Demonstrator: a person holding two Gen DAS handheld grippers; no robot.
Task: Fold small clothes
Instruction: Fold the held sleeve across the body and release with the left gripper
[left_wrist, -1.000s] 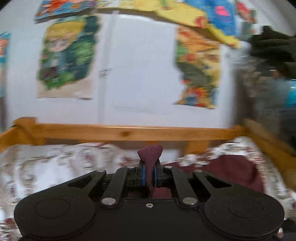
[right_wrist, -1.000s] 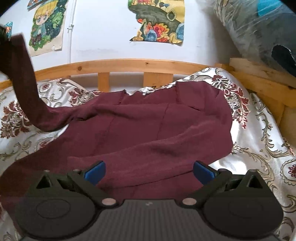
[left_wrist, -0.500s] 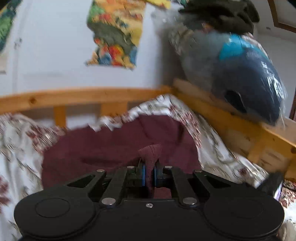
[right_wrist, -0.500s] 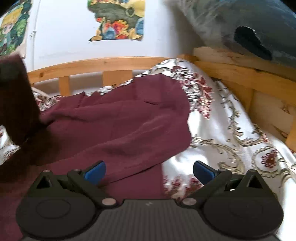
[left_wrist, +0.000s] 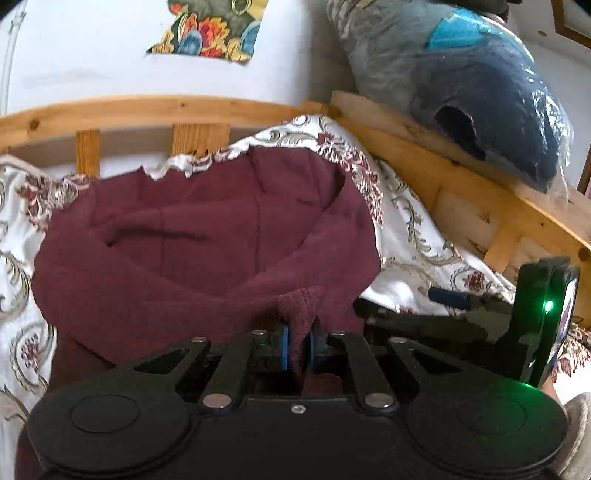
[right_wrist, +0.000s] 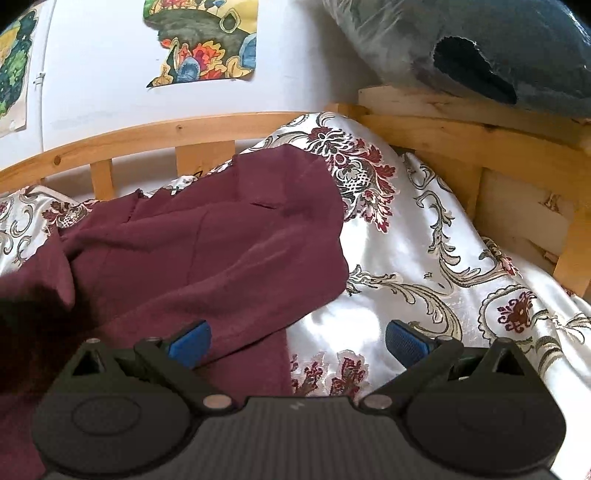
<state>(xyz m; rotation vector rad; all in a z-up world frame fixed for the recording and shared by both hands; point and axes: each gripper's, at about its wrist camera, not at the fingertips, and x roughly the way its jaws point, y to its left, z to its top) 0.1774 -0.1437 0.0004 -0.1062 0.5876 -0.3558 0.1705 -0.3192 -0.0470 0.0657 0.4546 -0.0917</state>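
Note:
A maroon garment (left_wrist: 207, 251) lies spread on the patterned bedspread, one part folded over its body. My left gripper (left_wrist: 297, 345) holds a bunched maroon edge between its blue pads; the jaws are just starting to open with the cloth still pinched. In the right wrist view the garment (right_wrist: 207, 251) fills the left half. My right gripper (right_wrist: 297, 341) stands wide open low over the garment's right edge and the sheet, with nothing gripped. The right gripper's body (left_wrist: 443, 317) also shows at the right of the left wrist view.
A white satin bedspread (right_wrist: 424, 258) with red floral print covers the bed. A wooden bed rail (left_wrist: 147, 110) runs along the back and right. A grey-blue bundle in clear plastic (left_wrist: 480, 81) rests on the right rail. Posters (right_wrist: 207, 48) hang on the white wall.
My left gripper swung right and down, carrying the maroon edge over the garment's body. The right gripper shifted a little to the right and stayed open.

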